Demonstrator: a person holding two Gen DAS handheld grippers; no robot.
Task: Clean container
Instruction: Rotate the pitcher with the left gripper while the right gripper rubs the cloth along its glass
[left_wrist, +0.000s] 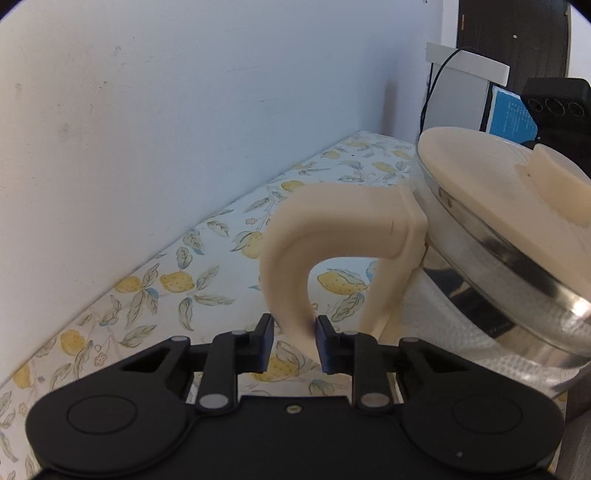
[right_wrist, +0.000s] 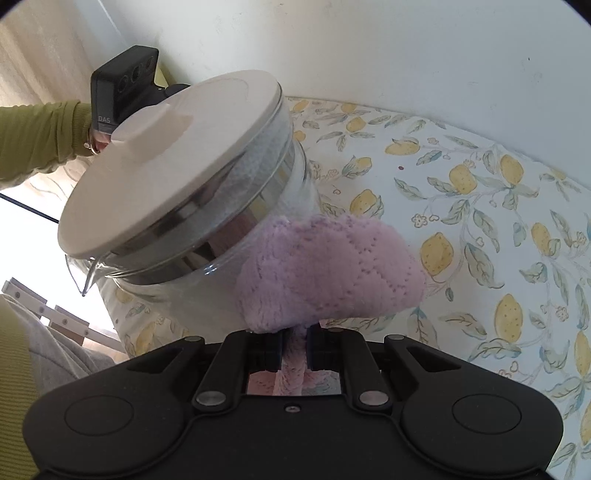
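A glass jug (left_wrist: 454, 314) with a cream lid (left_wrist: 480, 184) and a cream handle (left_wrist: 295, 243) is held tilted above the table. My left gripper (left_wrist: 294, 341) is shut on the lower end of the handle. In the right wrist view the jug (right_wrist: 192, 273) leans toward the camera, its lid (right_wrist: 177, 162) on top and the spout at lower left. My right gripper (right_wrist: 294, 349) is shut on a pink quilted cloth (right_wrist: 328, 273), which presses against the jug's glass side.
The table wears a white cloth with a lemon print (right_wrist: 480, 206), set against a white wall (left_wrist: 184, 110). The person's green sleeve (right_wrist: 37, 136) and the other gripper's black housing (right_wrist: 122, 85) show behind the jug. A black device (left_wrist: 554, 107) sits at far right.
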